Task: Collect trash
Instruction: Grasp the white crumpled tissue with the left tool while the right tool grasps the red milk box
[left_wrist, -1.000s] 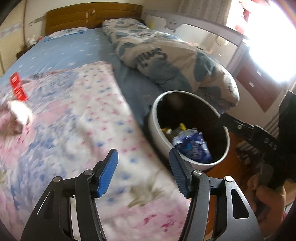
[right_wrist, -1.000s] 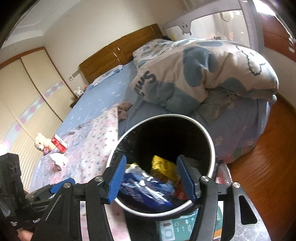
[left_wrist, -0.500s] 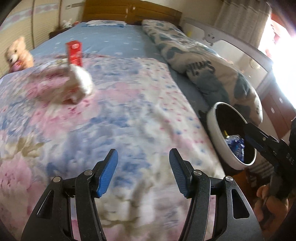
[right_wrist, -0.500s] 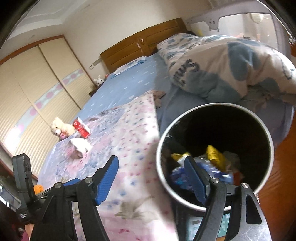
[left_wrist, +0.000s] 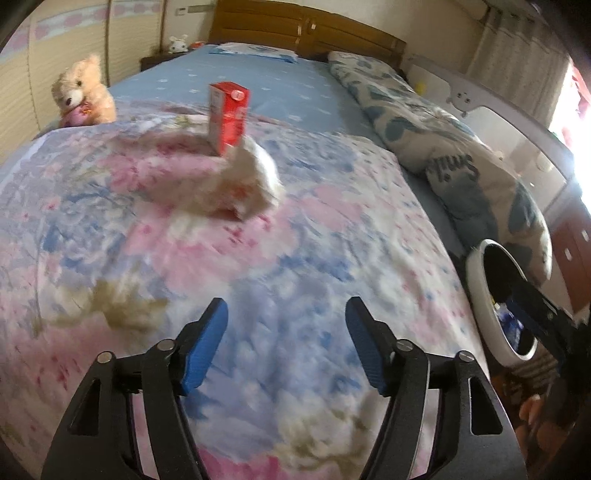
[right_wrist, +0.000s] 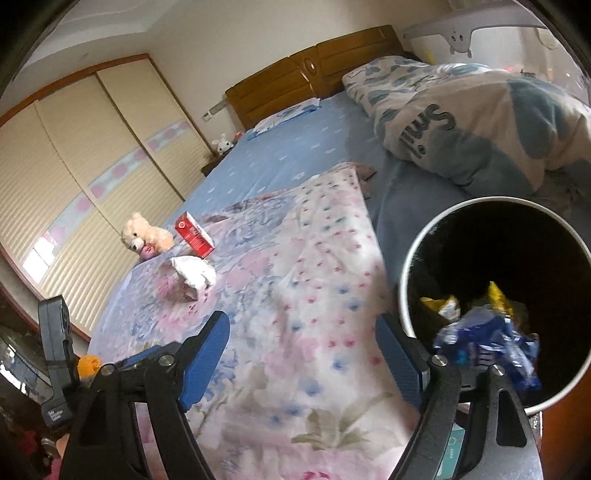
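Trash left: a crumpled white tissue (left_wrist: 240, 184) and a red paper carton (left_wrist: 227, 118) sit on the flowery pink quilt (left_wrist: 295, 266) on the bed.
Bin: the round white bin (right_wrist: 410, 266) stands by the bed, close for dropping.
Left tongs (left_wrist: 286, 345): empty, opening, aimed at the tissue.
Right tongs (right_wrist: 308, 363): empty, opening.
Only the right view shows: a blue wrapper (right_wrist: 484, 350) and yellow wrappers inside the bin.
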